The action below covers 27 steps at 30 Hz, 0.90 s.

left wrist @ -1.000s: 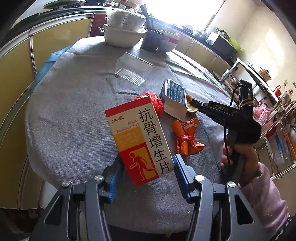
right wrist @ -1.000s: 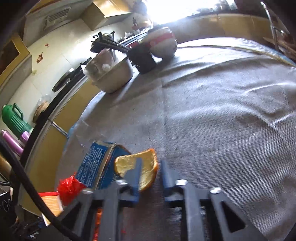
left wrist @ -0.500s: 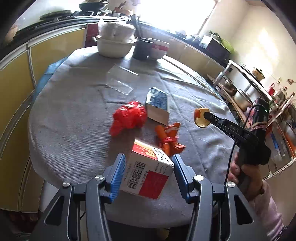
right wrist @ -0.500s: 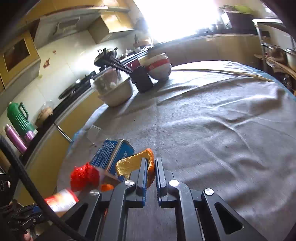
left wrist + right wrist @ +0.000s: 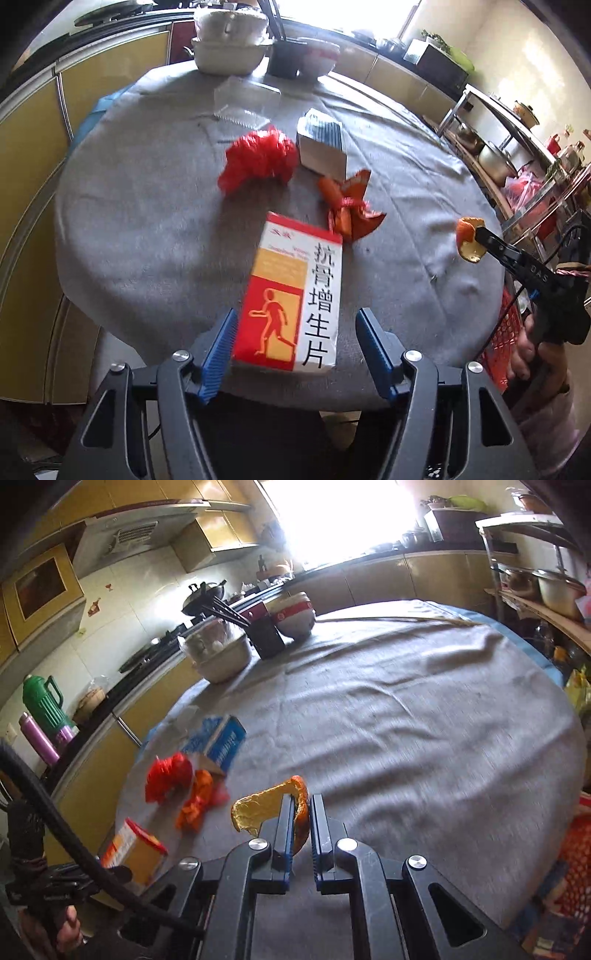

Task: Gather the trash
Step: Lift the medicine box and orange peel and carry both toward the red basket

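The orange peel (image 5: 271, 806) is kept clamped in the right tool (image 5: 302, 825), raised off the desk (image 5: 424, 738) for disposal, while the medicine box (image 5: 291, 291) lies between the left tool's (image 5: 295, 350) parted fingers.

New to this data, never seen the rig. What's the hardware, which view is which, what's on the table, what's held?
There is no robot. A person holds a two-finger gripper in each hand, and each gripper has a fisheye camera looking along its jaws.

The left view shows the left gripper, its blue jaws spread wide, with a box between them that they do not visibly clamp. The right view shows the right gripper shut on an orange peel.

On the grey table lie a red bag, an orange wrapper, a blue carton and a clear tray. Bowls stand at the far edge.
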Motion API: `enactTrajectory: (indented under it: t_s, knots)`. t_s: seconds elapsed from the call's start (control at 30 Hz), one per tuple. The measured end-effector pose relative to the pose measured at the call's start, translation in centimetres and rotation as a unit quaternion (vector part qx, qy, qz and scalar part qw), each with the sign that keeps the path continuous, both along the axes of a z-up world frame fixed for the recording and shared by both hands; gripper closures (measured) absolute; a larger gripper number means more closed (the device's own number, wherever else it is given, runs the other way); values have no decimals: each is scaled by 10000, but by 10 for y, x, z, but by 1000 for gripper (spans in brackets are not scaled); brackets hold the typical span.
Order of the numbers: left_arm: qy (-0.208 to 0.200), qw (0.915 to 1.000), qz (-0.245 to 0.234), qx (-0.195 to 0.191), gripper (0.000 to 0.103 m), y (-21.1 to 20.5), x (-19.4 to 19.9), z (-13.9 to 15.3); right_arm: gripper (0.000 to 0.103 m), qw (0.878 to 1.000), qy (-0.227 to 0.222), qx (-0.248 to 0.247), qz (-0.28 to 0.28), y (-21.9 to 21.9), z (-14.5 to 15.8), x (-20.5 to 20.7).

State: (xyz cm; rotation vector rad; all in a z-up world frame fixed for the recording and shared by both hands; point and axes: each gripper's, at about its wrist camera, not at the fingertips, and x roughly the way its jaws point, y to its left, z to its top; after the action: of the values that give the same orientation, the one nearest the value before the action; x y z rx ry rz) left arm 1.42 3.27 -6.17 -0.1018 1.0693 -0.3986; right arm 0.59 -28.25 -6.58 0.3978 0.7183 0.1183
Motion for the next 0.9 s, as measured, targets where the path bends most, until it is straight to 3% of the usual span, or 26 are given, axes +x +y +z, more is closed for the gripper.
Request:
enactTrajectory:
  t_s: [0.2, 0.23, 0.37, 0.57, 0.73, 0.9]
  knots:
    - [-79, 9997, 203, 66, 36, 1, 10, -7, 94, 10000, 73, 66, -12, -2, -7, -11]
    - [-32, 9998, 219, -8, 50, 2, 12, -8, 94, 10000, 60, 73, -15, -2, -6, -12]
    - [-64, 9995, 279, -163, 51, 6, 11, -6, 94, 9999, -118, 105, -29, -3, 5, -18]
    - [-302, 9994, -56, -174, 51, -12, -2, 17, 94, 9994, -333, 69, -65, -7, 20, -28]
    - [-572, 9965, -556, -252, 50, -44, -14, 42, 94, 9949, -461, 876, -199, -37, 25, -44]
    - [-762, 9909, -1069, -279, 50, -83, -24, 65, 94, 9779, -644, 1915, -538, -91, 27, -69]
